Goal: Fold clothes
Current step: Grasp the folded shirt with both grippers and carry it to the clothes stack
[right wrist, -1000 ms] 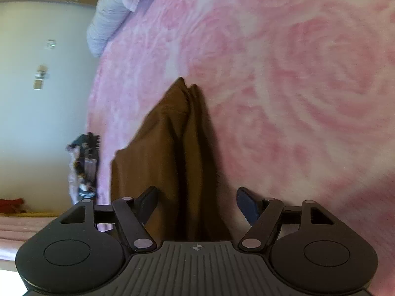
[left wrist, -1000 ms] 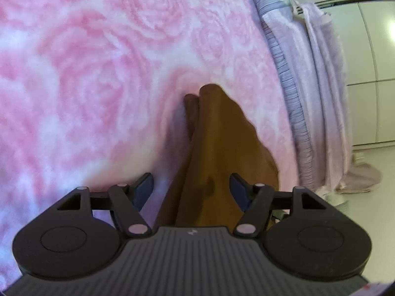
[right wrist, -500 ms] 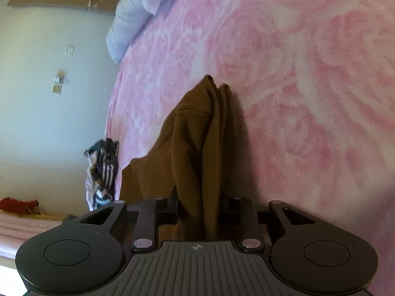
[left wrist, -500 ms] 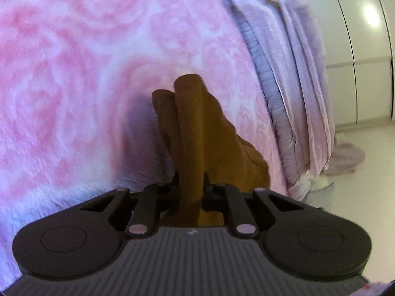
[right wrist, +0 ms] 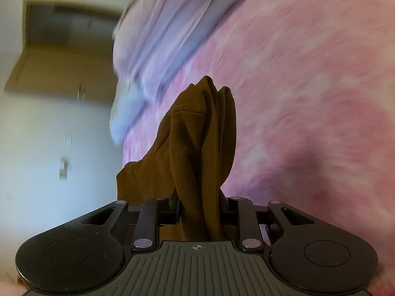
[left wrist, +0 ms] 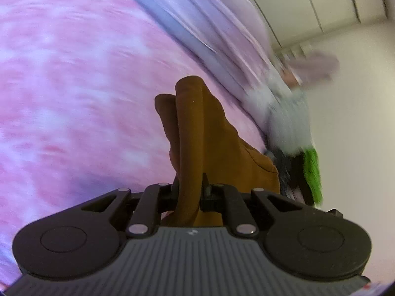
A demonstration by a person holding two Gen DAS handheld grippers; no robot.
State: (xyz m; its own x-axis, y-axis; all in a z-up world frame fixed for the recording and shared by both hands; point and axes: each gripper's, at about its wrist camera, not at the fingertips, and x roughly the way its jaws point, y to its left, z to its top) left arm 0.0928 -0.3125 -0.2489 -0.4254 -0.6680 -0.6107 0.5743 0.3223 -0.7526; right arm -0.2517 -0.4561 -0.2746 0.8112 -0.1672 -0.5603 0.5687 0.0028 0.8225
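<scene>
1. My left gripper point(left wrist: 190, 192) is squeezed tight on a thick fold of the brown cloth point(left wrist: 205, 133).
2. My right gripper point(right wrist: 200, 207) is squeezed on a bunched part of the same brown cloth point(right wrist: 197, 143).
3. The cloth sticks out in front of both grippers in long folds, above the pink blanket point(left wrist: 74, 93) with rose shapes.
4. A pale purple striped blanket point(left wrist: 209, 24) lies along the far edge of the pink one.
5. Something bright green point(left wrist: 312, 172) is by the bed edge, past the cloth. It is too blurry to tell what it is.
6. Everything behind the cloth looks smeared.
</scene>
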